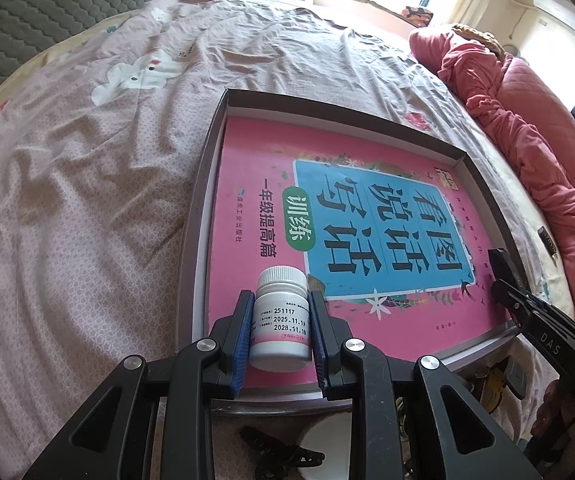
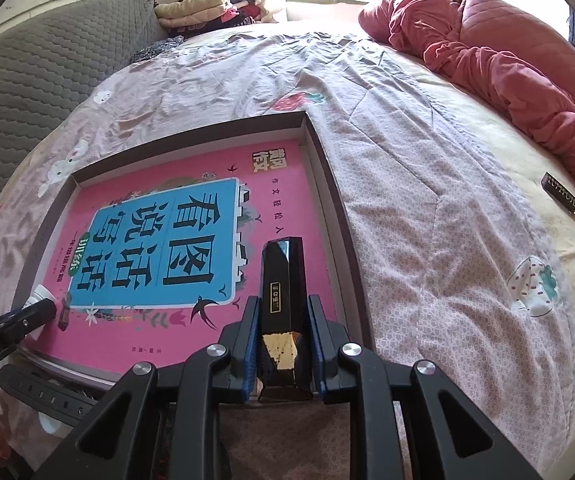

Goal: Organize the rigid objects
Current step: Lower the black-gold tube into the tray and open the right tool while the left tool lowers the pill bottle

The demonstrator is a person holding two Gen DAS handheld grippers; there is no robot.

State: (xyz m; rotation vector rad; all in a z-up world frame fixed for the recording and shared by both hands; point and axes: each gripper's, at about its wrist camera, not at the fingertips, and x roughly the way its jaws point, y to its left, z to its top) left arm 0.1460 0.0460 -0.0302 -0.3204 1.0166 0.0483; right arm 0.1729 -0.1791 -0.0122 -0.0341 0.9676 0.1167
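Observation:
A shallow grey box (image 1: 197, 216) lies on the bed with a pink book (image 1: 255, 184) flat inside it. My left gripper (image 1: 281, 300) is shut on a white pill bottle (image 1: 281, 320) and holds it over the book's near left corner. My right gripper (image 2: 283, 304) is shut on a faceted black and gold case (image 2: 283, 288) and holds it over the book's near right part (image 2: 287, 184), close to the box's right wall (image 2: 335, 208). The right gripper (image 1: 501, 268) shows at the right of the left wrist view. The bottle's cap (image 2: 41, 292) peeks out in the right wrist view.
A pink quilted duvet (image 2: 487, 52) lies bunched at the bed's far right. A small dark flat item (image 2: 561, 196) lies on the sheet beside it. A black strap (image 2: 43, 392) and a white round object (image 1: 327, 444) lie at the near edge. Folded clothes (image 2: 195, 8) sit at the back.

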